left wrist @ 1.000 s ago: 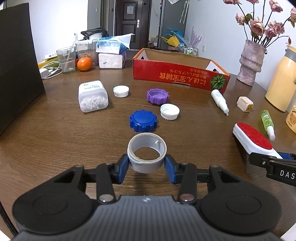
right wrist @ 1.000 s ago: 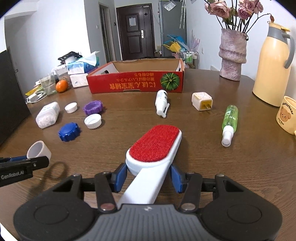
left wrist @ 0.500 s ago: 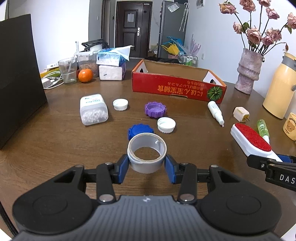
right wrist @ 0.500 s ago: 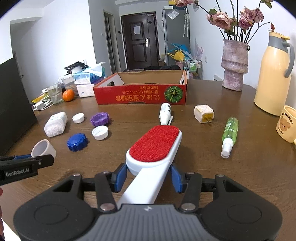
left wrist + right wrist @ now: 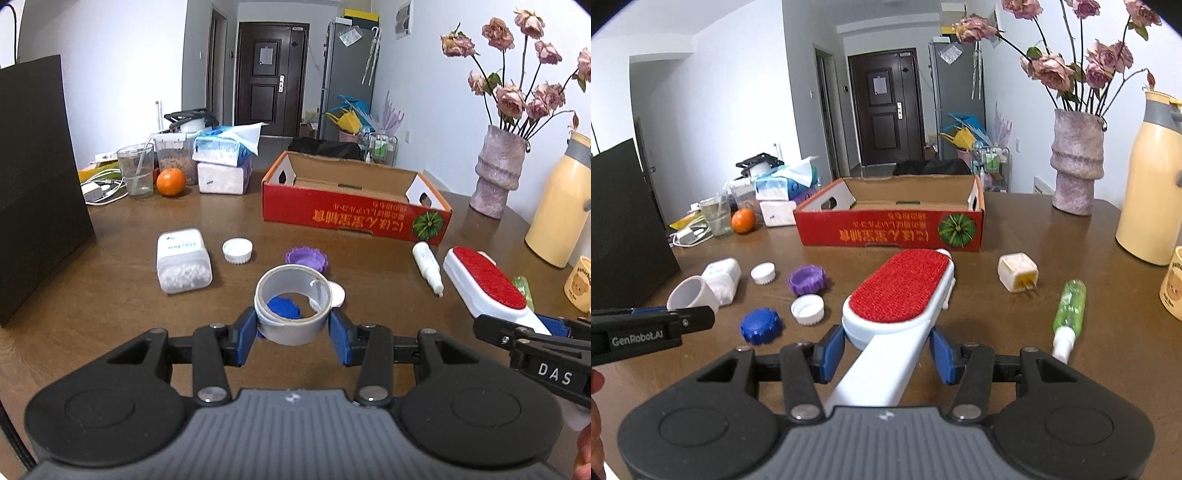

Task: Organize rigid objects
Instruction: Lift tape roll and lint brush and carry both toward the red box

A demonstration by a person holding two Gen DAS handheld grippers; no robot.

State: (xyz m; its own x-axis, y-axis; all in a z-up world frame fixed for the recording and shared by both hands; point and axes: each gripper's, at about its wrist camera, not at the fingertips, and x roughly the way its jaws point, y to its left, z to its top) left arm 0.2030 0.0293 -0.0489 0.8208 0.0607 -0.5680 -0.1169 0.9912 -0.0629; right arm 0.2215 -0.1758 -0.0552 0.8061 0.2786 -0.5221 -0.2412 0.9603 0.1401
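Now that both loads have risen off the table, the left gripper [image 5: 292, 325] clamps the tape roll [image 5: 291, 308] and the right gripper [image 5: 886, 349] grips the lint brush [image 5: 899, 291], ready for the red cardboard box [image 5: 890, 225].

Grey tape roll [image 5: 291, 308] between blue pads [image 5: 246, 334]. Lint brush [image 5: 900, 291]: red bristle face, white body. Red box [image 5: 890, 230] with orange print and a green pumpkin picture, plain brown inside. Blue cap [image 5: 761, 326], purple cap [image 5: 806, 278], two white caps [image 5: 808, 310]. Green spray bottle [image 5: 1070, 307], white nozzle. Orange fruit [image 5: 170, 181]. Cream-yellow flask [image 5: 1152, 177], grey top. Mottled pink-grey vase [image 5: 1076, 162], faded pink roses. Dark brown table [image 5: 1015, 332].
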